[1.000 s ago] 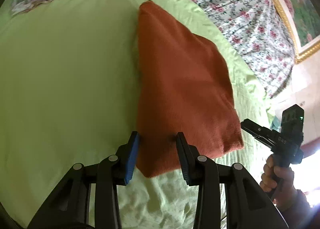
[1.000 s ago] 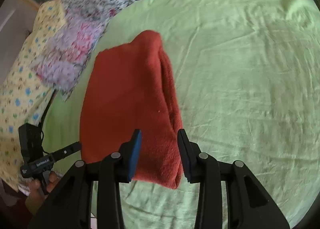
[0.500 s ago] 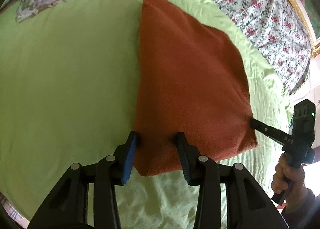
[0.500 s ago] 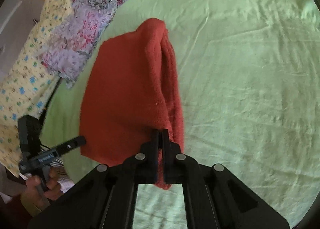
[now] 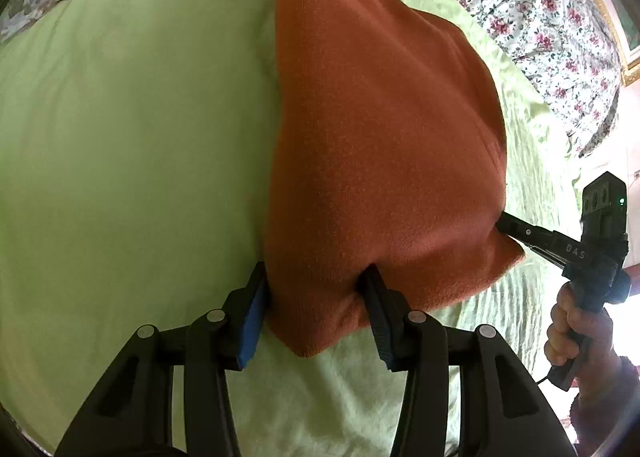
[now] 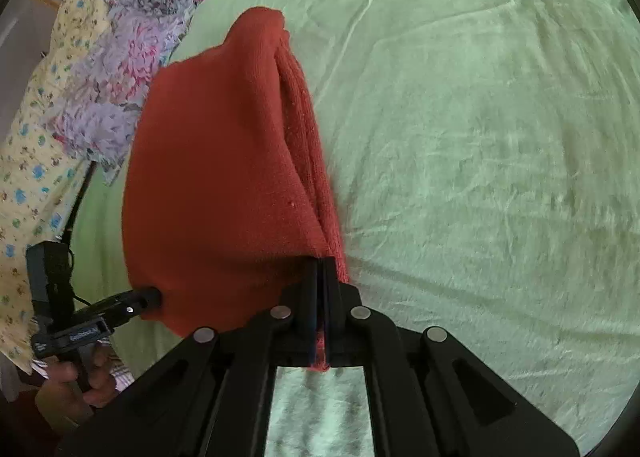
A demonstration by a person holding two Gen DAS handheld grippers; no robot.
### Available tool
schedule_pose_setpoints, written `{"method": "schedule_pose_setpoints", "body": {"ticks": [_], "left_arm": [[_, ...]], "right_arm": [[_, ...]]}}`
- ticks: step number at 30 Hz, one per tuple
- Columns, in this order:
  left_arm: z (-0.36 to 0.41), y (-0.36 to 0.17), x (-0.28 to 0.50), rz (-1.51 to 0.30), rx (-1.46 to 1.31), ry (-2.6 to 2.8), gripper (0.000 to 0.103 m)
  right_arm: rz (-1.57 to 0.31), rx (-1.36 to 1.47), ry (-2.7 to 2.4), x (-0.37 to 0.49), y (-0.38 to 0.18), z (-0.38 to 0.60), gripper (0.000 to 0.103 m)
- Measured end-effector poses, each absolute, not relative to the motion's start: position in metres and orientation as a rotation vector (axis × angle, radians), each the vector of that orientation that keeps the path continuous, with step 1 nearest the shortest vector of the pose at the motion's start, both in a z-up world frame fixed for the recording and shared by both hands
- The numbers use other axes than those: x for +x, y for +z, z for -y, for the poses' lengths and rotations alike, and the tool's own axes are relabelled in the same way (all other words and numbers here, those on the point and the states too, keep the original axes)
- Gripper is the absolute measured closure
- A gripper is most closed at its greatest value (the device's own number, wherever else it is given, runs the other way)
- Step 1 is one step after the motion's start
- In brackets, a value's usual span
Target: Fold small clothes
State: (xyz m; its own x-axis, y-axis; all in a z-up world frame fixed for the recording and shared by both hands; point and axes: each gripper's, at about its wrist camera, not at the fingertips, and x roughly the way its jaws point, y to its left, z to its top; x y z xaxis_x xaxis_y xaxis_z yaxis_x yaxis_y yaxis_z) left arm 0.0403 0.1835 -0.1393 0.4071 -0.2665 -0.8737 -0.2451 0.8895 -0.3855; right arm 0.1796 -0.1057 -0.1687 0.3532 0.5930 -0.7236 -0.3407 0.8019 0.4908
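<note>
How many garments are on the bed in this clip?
1. An orange garment lies folded on the green sheet, its near edge between both tongs. Anything under it is hidden.

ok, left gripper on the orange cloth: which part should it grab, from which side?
Likely the near corner of the orange cloth, from the front edge. That corner already sits between the open left gripper, whose jaws have just been widening. The right gripper is shut on the other near corner, so both near corners get held.
</note>
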Motion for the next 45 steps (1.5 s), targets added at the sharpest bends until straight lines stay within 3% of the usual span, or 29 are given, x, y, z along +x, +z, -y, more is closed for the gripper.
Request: {"method": "schedule_pose_setpoints", "body": {"ticks": [6,11,19,31,41,45], "left_arm": [[-0.183,-0.126,0.043,-1.176,-0.500,-0.012,0.057],[-0.196,-0.086,0.046,-1.064,-0.447,0.006,0.057],[-0.211,-0.049,0.119,-0.915,-0.449,-0.085,0.057],[-0.253,-0.110,0.220,-1.037,-0.518,-0.054,0.061],[-0.250,-0.073,0.153,-0.960,-0.565,-0.025,0.053],[-0.226,-0.069,0.101,-0.949,-0.547,-0.020,0.051]], "right_arm": [[-1.047,0.287,0.592,0.171,-0.159,0.109,0.095],[-0.949,0.277,0.595,0.168,-0.121,0.103,0.095],[-0.882,0.243,0.648,0.210,-0.083,0.040,0.095],[-0.963,0.354,0.514,0.280,-0.126,0.033,0.095],[-0.927,0.402,0.565,0.254,-0.105,0.053,0.094],[-0.906,0.401,0.606,0.219,-0.095,0.070,0.086]]}}
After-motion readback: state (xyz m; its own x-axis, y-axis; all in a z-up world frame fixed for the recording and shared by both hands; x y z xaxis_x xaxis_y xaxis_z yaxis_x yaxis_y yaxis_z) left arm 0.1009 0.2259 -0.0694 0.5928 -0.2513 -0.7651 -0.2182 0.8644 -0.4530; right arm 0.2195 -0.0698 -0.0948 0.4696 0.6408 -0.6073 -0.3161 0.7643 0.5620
